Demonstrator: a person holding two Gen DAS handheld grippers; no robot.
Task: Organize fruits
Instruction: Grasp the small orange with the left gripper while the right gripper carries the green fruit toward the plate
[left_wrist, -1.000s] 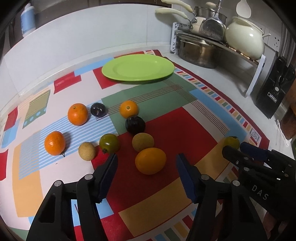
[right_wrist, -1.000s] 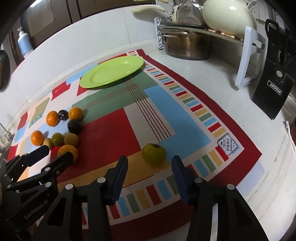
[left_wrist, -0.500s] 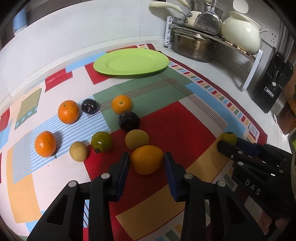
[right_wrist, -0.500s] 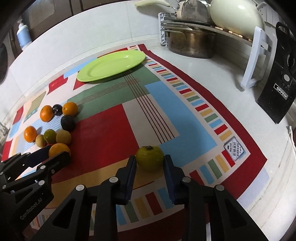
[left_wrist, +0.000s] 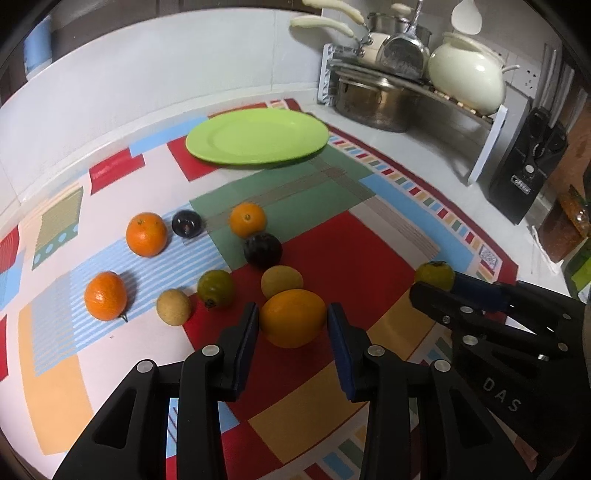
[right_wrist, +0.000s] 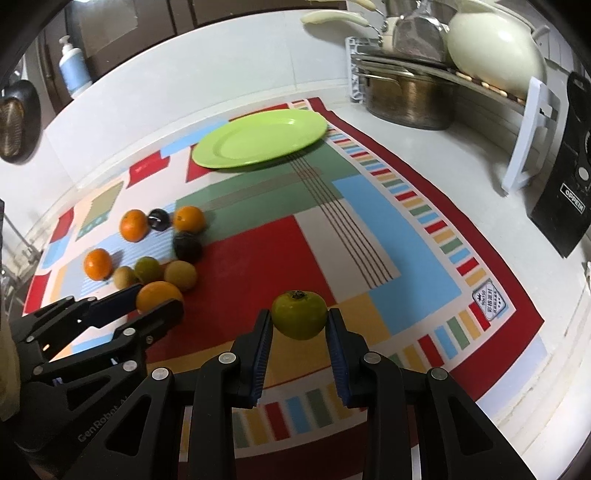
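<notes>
Gripping a large orange fruit (left_wrist: 293, 317) at lower centre of its view, the left hand-held gripper (left_wrist: 291, 330) is clamped. The right hand-held gripper (right_wrist: 300, 330) pinches a green fruit (right_wrist: 299, 314) above the patterned mat (right_wrist: 258, 258); green plate (right_wrist: 258, 138) sits upper centre.

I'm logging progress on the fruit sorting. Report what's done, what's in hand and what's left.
Done: nothing. The green plate holds no fruit. In hand: the left tool is shut on the large orange fruit, and the right tool is shut on the green fruit. Left: eight fruits lie on the mat, among them three oranges and two dark plums.
</notes>
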